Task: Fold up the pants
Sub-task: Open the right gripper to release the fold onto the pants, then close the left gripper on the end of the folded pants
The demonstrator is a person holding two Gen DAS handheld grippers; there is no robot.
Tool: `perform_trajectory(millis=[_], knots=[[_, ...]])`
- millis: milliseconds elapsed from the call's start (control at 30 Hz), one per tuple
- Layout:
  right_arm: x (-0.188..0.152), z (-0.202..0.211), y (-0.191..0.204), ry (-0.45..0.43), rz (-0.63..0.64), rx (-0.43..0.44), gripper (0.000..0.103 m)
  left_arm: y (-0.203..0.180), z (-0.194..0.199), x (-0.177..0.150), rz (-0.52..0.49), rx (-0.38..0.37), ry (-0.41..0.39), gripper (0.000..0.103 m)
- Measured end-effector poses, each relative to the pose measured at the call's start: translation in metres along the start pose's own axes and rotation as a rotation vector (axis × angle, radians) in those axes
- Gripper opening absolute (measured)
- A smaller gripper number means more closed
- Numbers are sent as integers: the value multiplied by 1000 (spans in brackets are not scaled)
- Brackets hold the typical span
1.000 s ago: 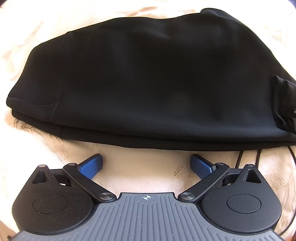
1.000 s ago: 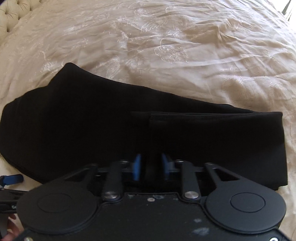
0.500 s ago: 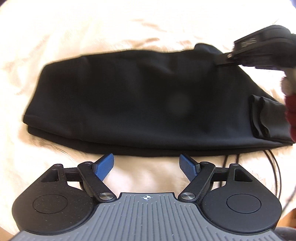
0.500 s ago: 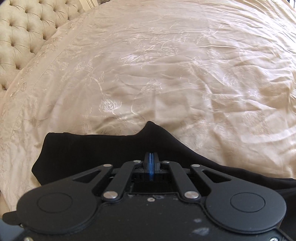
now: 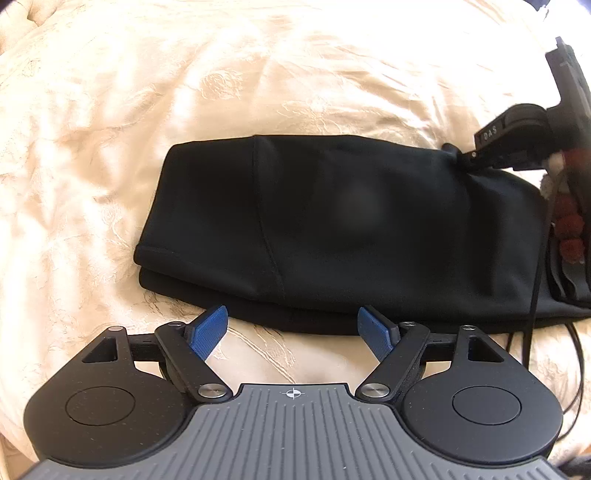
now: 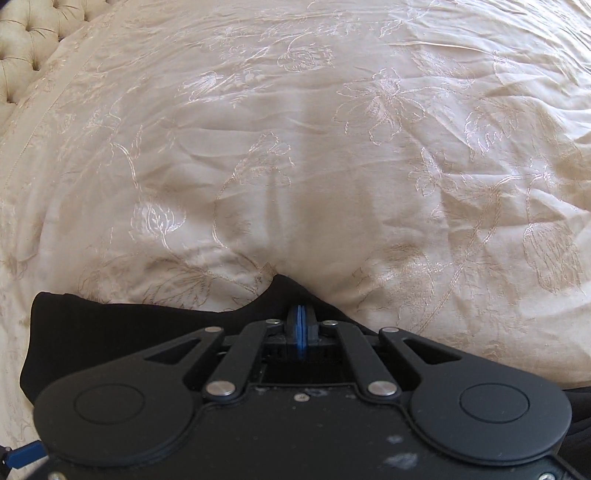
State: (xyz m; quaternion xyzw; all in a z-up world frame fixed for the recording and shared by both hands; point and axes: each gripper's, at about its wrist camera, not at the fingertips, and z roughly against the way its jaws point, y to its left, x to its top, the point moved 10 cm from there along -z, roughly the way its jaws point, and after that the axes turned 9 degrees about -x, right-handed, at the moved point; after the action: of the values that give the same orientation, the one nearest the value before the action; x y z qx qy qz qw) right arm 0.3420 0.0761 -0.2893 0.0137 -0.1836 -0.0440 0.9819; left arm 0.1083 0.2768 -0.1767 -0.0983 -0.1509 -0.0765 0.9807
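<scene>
Cream bedspread (image 5: 110, 129) with stitched flowers covers the bed in both views, and a tufted headboard (image 6: 26, 33) shows at the far left of the right wrist view. Black pants (image 5: 351, 229), folded into a long flat bundle, lie across the bedspread just ahead of the left hand-held gripper (image 5: 293, 328). Its two blue pads are spread wide with only bedspread between them, just short of the near edge of the pants, and they hold nothing. Farther right, at the far right corner of the pants, the right hand-held gripper (image 5: 458, 153) meets the cloth, with part of a person's hand (image 5: 565, 218) behind it. Thin black cables (image 5: 532, 295) trail over that end of the pants. From its own camera, the right hand-held gripper (image 6: 301, 310) has its blue pads pressed together, pinching a raised peak of the pants' far edge. Beyond it lies only bedspread.
</scene>
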Motion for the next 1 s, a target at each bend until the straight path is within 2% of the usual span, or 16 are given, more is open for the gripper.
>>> perform_trajectory(millis=[200, 333, 400, 533, 667, 767, 900, 1000], knots=[[-6, 17, -8, -24, -18, 10, 1, 27, 14, 20, 50, 3, -65, 77], [-9, 43, -6, -78, 2, 19, 6, 45, 12, 30, 115, 18, -83, 77], [-17, 61, -2, -97, -7, 56, 9, 55, 11, 32, 161, 25, -81, 77], [-53, 78, 14, -61, -13, 122, 9, 68, -4, 30, 223, 27, -60, 77], [-108, 82, 32, 32, 17, 149, 12, 74, -7, 24, 248, 18, -39, 77], [-148, 78, 38, 105, 26, 139, 19, 75, -13, 16, 248, 11, -16, 77], [-162, 79, 40, 44, 15, 114, 24, 73, -22, 4, 242, -5, 19, 77], [-164, 75, 45, 39, 15, 97, 31, 73, -28, 0, 231, -6, 18, 78]])
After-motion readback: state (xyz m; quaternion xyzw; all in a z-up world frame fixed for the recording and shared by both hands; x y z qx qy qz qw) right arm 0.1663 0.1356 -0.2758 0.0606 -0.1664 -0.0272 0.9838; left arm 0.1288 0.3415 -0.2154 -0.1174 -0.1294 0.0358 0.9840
